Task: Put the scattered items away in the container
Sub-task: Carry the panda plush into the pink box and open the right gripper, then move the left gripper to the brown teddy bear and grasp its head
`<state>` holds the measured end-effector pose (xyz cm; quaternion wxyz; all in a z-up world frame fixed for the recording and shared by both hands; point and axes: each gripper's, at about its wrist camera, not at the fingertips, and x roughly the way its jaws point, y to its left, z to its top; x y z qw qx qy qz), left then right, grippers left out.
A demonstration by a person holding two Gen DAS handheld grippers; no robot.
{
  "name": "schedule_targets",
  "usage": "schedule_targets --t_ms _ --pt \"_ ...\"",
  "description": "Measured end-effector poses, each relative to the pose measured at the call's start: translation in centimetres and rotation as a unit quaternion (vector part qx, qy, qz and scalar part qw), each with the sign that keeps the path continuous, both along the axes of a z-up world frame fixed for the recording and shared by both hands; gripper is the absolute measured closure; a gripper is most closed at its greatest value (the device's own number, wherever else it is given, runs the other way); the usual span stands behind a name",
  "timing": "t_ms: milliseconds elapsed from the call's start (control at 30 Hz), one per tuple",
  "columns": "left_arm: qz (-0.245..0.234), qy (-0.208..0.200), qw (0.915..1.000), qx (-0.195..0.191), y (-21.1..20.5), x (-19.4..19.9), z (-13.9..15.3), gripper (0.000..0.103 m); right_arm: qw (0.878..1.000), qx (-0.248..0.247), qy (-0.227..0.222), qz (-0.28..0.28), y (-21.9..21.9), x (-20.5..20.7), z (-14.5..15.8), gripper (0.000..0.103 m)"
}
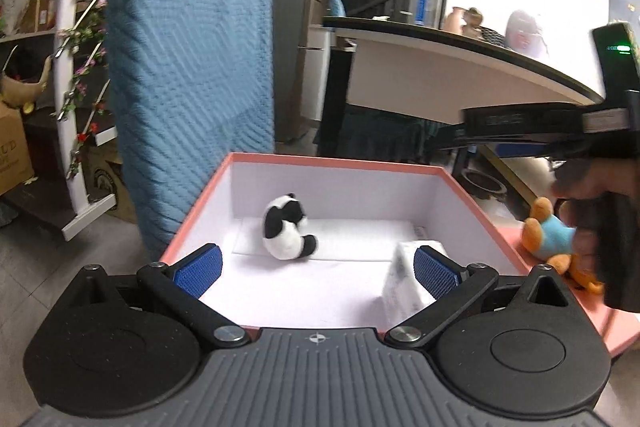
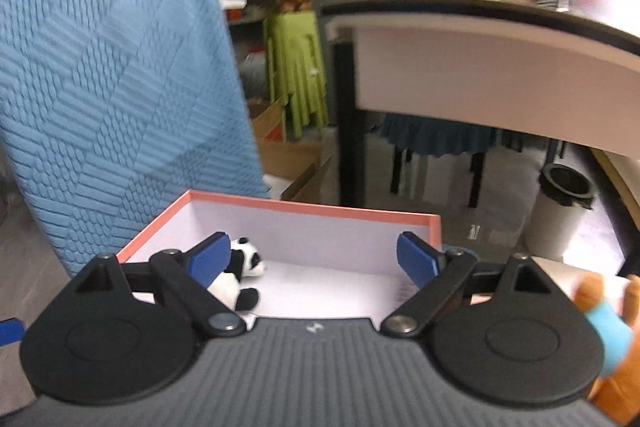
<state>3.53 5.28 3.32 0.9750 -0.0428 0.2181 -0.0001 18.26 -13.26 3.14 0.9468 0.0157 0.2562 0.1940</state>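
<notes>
Box point(image 1: 200, 205): pink, open-topped.
Panda toy point(image 1: 287, 227): inside box, long axis upright, head uppermost.
Left claw point(image 1: 316, 269): spread apart, empty, over box.
Right claw point(image 2: 316, 261): spread apart, empty, over box.

A pink surface point(image 1: 624, 327) is seen under the open pink box point(image 1: 320, 159), and an orange plush toy in a blue shirt point(image 1: 554, 235) lies on it just beside the box.

Left tool point(image 1: 316, 269) gapes wide, holding nothing. Right tool point(image 2: 314, 259) likewise spread, empty. A hand point(image 1: 584, 203) grips at 3 o'clock.
</notes>
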Motion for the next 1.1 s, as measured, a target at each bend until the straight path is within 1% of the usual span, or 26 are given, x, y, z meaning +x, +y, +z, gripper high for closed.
schedule_targets --t_ms 233,467,500,633,833,900,933,967,1100 --pt "-0.017 -0.003 0.9998 0.013 -3.3 0.1 -0.4 0.000 0.998 0.032 -0.036 -0.039 -6.9 -5.4 0.4 0.012" --pt "-0.036 0.008 0.9988 0.031 -6.6 0.6 -1.5 0.000 0.992 0.063 -0.073 -0.077 -13.7 -10.8 0.8 0.010" --pt "-0.039 0.009 0.9987 0.033 -7.0 0.6 -1.6 0.000 0.991 0.068 -0.075 -0.084 -14.5 -11.4 0.5 0.010" --pt "-0.044 0.007 0.9979 0.047 -8.2 0.7 -2.2 0.000 0.989 0.074 -0.074 -0.106 -16.5 -12.6 -1.5 0.009" --pt "-0.039 0.006 0.9976 0.057 -8.7 1.4 -2.7 0.000 0.986 0.069 -0.082 -0.125 -18.1 -13.1 -2.7 0.009" --pt "-0.042 0.002 0.9975 0.057 -9.0 1.4 -2.6 0.000 0.985 0.067 -0.088 -0.134 -18.7 -13.3 -2.9 0.005" --pt "-0.046 -0.001 0.9974 0.056 -9.4 1.4 -2.5 0.000 0.984 0.069 -0.089 -0.139 -19.1 -13.5 -3.0 0.004" --pt "-0.052 -0.004 0.9970 0.057 -9.9 1.4 -2.5 0.001 0.983 0.072 -0.090 -0.144 -19.5 -13.7 -3.0 0.000" --pt "-0.085 -0.024 0.9944 0.058 -12.5 0.9 -2.1 0.001 0.978 0.084 -0.092 -0.166 -21.2 -14.6 -3.1 0.000"
